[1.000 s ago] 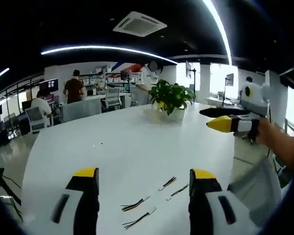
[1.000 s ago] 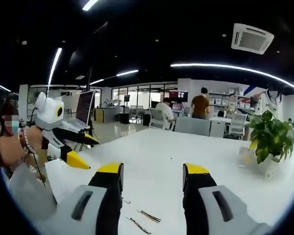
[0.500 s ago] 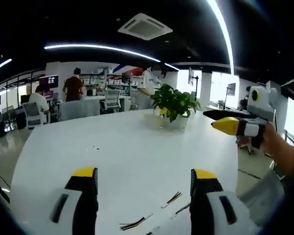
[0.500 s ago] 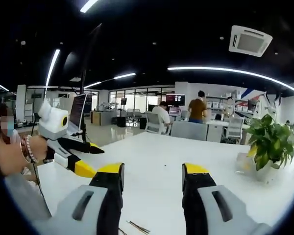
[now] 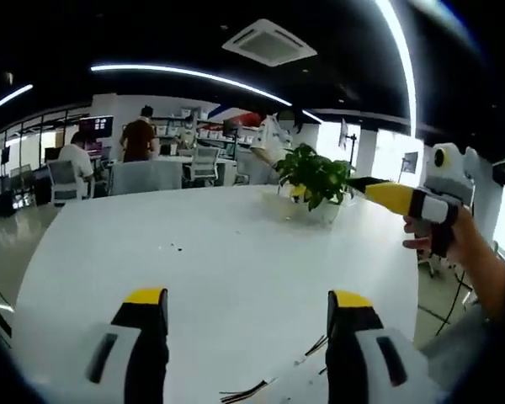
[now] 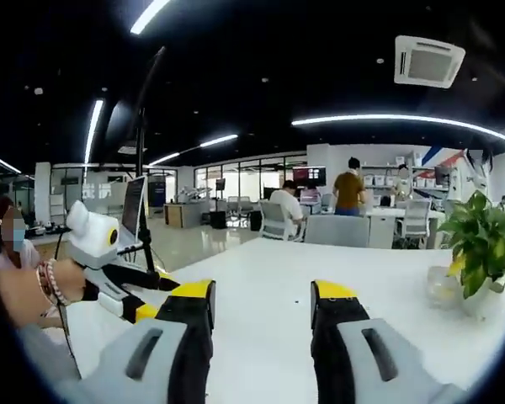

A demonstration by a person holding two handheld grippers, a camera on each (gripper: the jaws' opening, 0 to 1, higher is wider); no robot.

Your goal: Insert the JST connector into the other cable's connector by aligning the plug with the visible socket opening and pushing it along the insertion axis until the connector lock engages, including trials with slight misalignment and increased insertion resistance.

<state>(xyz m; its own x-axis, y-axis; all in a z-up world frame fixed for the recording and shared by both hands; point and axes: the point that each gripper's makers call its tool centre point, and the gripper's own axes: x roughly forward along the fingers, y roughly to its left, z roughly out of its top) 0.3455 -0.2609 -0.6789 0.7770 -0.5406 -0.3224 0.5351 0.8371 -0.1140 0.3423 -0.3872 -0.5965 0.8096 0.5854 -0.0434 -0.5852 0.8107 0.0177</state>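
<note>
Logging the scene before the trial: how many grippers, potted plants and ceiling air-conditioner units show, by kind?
Grippers: 2, left gripper and right gripper
Potted plants: 1, potted plant
Ceiling air-conditioner units: 1, ceiling unit
Total: 4

Potted plant [image 5: 317, 178] on white table [image 5: 194, 252]

The right gripper [image 6: 261, 295], grey with black, yellow-tipped jaws spread apart and nothing between them, points across a wide white oval surface [image 6: 269, 269]. At the left, a hand [image 6: 25, 290] wearing a beaded bracelet holds the left gripper [image 6: 147, 295], white-bodied with black and yellow jaws, just above the surface's edge. A leafy green potted plant [image 6: 481, 252] stands on the surface at the right. Two people [image 6: 320, 202] are at desks beyond.
</note>
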